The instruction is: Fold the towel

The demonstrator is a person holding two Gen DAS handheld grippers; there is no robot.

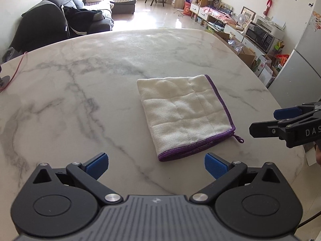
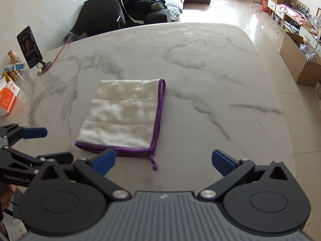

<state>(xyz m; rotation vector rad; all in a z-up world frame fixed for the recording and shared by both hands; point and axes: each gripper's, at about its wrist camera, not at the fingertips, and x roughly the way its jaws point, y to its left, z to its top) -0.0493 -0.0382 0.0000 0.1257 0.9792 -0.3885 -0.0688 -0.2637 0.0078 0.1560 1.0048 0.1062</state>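
Both sets of jaws stand wide apart with nothing between them. My left gripper (image 1: 156, 165) hangs just short of the towel's near edge; my right gripper (image 2: 163, 161) does the same from its side, with its left pad over the towel's near hem, whether touching I cannot tell.

Towel (image 1: 183, 115) lies flat on the marble table (image 1: 80, 92), near the middle and somewhat toward my edge, well clear of the far rim. White cloth, purple hem (image 2: 158, 116) along its right side and near edge, plain folds on the other two. Small hanging loop (image 2: 154, 163) trails off the near right corner. Stacked layers show at the near hem, so I judge it already folded to a quarter.

Step in hand: likely the release after a fold, or a pause before one more.

Next move, if another fold is wanted: pinch all layers at both near corners together, lift low, carry them to the far edge, keep hems lined up.

Phone on a stand (image 2: 30, 47) and small boxes (image 2: 8, 100) sit at the table's left edge, apart from the towel.
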